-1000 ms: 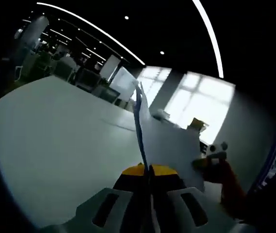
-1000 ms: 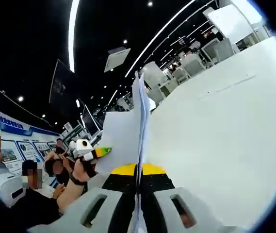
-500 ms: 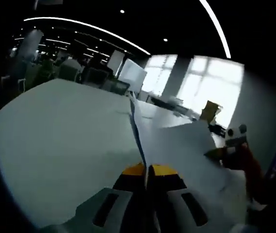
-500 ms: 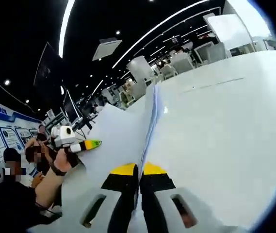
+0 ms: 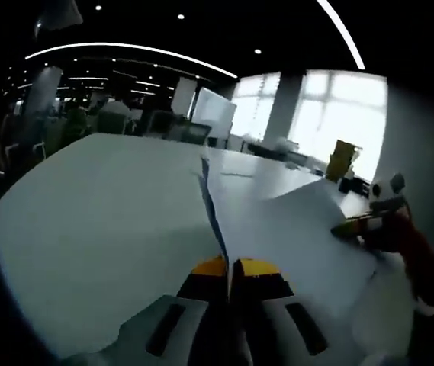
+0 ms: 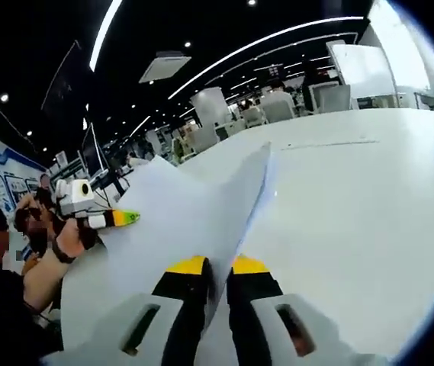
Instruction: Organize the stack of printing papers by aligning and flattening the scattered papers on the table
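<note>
A stack of white printing papers (image 5: pixel 278 221) is held edge-on above the white table (image 5: pixel 87 221). My left gripper (image 5: pixel 230 268), with yellow-tipped jaws, is shut on the stack's near edge, and the sheets slope away to the right. There the other gripper (image 5: pixel 358 223) grips the far side, held by a hand in a red sleeve. In the right gripper view, my right gripper (image 6: pixel 218 268) is shut on the same papers (image 6: pixel 178 221), which lean left. The left gripper (image 6: pixel 102 219) shows at their far edge, with a hand behind it.
The white table (image 6: pixel 354 213) stretches wide to the right in the right gripper view. Chairs and desks (image 6: pixel 278 107) stand beyond its far edge. A person (image 6: pixel 3 259) sits at the left. Bright windows (image 5: pixel 339 114) and a cardboard box (image 5: pixel 342 158) lie past the table.
The paper stack has tipped down from nearly upright to a low slope over the table. Both grippers have come lower with it. The right jaws look slightly wider apart.
</note>
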Demonstrator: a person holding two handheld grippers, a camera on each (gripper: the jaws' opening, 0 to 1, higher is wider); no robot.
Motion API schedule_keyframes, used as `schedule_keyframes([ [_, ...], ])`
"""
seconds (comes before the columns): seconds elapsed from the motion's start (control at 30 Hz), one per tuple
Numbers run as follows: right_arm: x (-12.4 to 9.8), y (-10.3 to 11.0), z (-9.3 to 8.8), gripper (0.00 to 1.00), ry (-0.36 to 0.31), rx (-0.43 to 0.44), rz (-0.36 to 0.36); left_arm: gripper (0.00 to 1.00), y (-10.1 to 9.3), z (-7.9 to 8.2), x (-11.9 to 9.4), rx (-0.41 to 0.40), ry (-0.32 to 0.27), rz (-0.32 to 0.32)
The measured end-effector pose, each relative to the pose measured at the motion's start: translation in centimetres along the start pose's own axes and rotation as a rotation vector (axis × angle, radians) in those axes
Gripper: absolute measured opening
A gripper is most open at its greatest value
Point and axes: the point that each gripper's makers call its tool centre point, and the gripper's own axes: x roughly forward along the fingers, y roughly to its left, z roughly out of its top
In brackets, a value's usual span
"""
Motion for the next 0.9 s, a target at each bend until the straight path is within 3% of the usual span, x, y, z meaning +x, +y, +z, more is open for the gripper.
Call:
schedule_keyframes([
  [0.1,0.0,0.0,-0.5,0.06,0.008,-0.028,-0.011,0.08,-0.3,-0.5,0.0,0.058,0.002,0.010],
  [0.23,0.1,0.0,-1.0,0.08,0.032,-0.061,-0.026,0.08,0.0,-0.5,0.1,0.061,0.003,0.015],
  [0.77,0.1,0.9,-1.1,0.10,0.006,-0.148,-0.084,0.10,0.4,-1.0,0.1,0.132,0.009,0.080],
  [0.9,0.2,0.9,-1.1,0.11,0.000,-0.156,-0.095,0.12,0.2,-1.5,0.0,0.196,0.021,0.113],
])
